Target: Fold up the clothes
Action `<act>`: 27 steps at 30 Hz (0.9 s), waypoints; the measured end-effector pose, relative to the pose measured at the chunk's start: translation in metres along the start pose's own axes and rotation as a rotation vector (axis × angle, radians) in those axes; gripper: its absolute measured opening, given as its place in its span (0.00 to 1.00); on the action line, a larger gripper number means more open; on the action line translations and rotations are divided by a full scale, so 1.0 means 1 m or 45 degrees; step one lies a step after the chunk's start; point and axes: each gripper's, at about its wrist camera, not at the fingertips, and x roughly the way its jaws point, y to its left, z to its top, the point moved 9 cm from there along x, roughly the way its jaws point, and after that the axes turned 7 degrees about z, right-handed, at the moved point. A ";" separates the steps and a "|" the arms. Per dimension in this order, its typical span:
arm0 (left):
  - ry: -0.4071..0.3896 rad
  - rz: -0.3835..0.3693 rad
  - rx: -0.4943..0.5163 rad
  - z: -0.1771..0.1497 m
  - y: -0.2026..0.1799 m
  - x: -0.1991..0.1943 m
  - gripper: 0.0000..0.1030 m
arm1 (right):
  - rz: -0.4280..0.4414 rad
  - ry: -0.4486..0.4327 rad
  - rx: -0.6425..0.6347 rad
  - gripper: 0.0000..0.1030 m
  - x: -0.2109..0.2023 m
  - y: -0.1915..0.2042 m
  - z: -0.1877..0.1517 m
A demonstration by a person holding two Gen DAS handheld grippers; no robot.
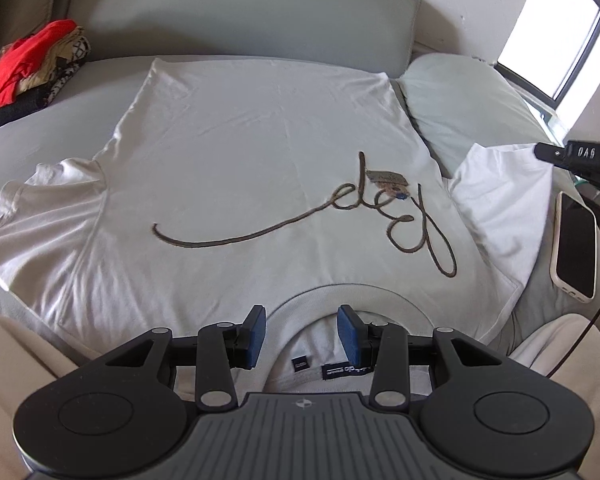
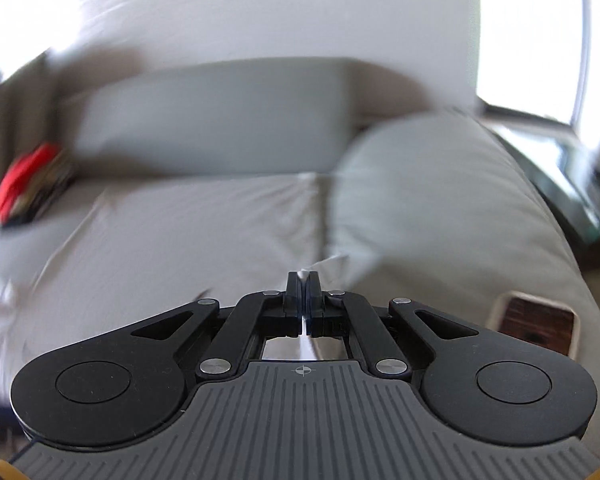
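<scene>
One white T-shirt (image 1: 260, 152) lies flat, front up, on your grey sofa (image 1: 240, 12), collar nearest you. Your left gripper (image 1: 302, 334) hovers over the collar, fingers partly open, holding nothing. Your right gripper (image 2: 303, 280) has its fingers closed on the shirt's right sleeve (image 1: 500, 200). Phone (image 1: 575, 246) just beside that sleeve; clothes pile (image 1: 32, 64) far left.

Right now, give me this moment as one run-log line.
stage: first sleeve fold | right gripper: shut on T-shirt sleeve | left gripper: open at collar | phone: beside sleeve
</scene>
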 end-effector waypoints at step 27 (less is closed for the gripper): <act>0.002 0.096 -0.064 -0.010 0.038 0.003 0.38 | -0.310 0.589 0.169 0.01 0.039 -0.034 -0.103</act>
